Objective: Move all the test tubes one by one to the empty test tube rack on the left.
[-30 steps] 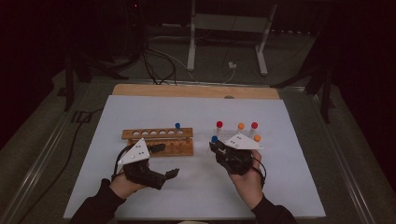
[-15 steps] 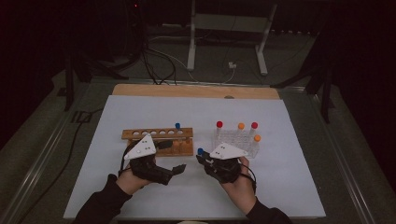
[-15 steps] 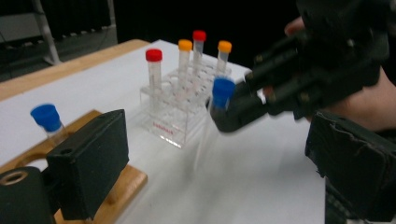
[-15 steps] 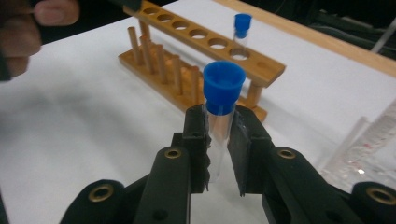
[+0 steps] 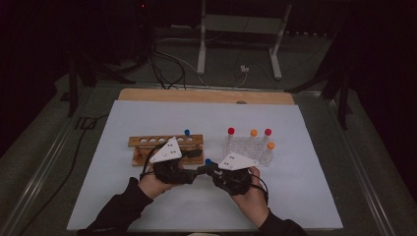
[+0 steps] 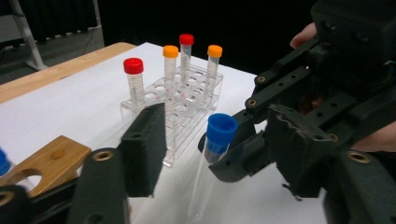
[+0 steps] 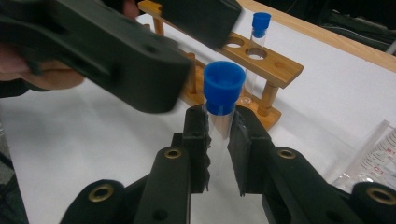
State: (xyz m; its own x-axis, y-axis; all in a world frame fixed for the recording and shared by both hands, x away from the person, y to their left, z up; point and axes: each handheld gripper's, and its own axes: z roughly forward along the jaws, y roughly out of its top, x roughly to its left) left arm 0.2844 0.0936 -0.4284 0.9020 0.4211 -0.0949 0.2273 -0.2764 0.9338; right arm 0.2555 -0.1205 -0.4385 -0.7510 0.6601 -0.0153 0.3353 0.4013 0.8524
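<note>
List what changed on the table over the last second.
The right gripper, shut on the blue-capped clear tube, carried it left from the clear plastic rack to meet the left gripper, whose jaws have just been closing around it, not yet gripping. The wooden rack and other tubes stayed put.

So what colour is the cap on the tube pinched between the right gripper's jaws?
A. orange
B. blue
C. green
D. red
B: in the right gripper view, the right gripper has its jaws closed on a clear tube topped by a blue cap; the red- and orange-capped tubes stand in the clear rack.
</note>
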